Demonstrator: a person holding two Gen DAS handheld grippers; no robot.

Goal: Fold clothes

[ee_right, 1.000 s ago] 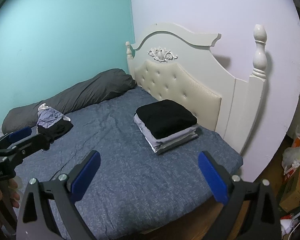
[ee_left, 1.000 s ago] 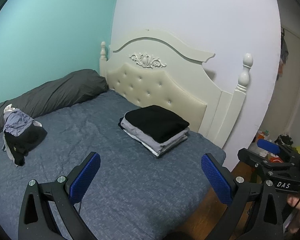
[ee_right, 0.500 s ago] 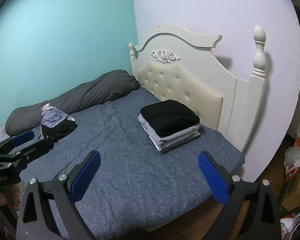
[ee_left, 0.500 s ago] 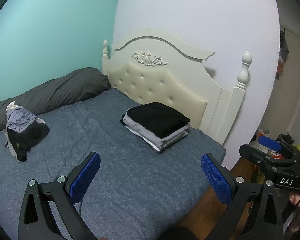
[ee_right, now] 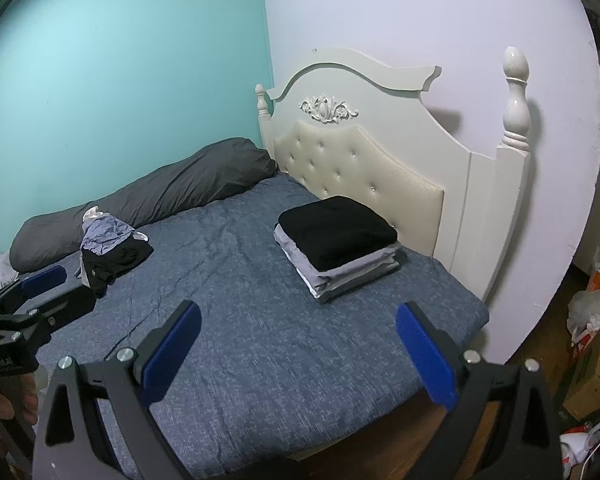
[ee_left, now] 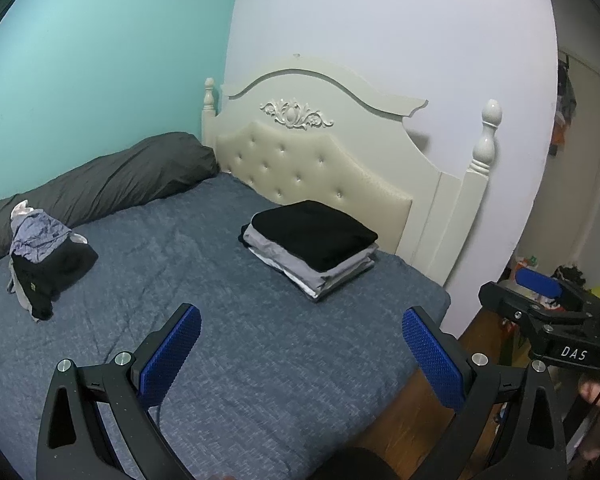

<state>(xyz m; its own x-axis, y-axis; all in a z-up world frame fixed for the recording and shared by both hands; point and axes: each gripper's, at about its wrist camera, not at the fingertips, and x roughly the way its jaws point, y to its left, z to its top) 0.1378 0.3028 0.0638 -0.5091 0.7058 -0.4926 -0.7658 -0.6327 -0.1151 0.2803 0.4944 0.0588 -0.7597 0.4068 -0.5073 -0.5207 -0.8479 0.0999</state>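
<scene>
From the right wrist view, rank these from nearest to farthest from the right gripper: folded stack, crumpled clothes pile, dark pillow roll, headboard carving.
From the right gripper, open above the bed's near edge:
1. Folded stack, ahead and slightly right, by the headboard.
2. Crumpled clothes pile, ahead on the left; close to the stack in range, so this order is not firm.
3. Dark pillow roll, along the teal wall.
4. Headboard carving, high, farthest.

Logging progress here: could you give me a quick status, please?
Left gripper and right gripper open, empty. Folded stack by headboard; unfolded pile waiting. Nothing in the way.
</scene>
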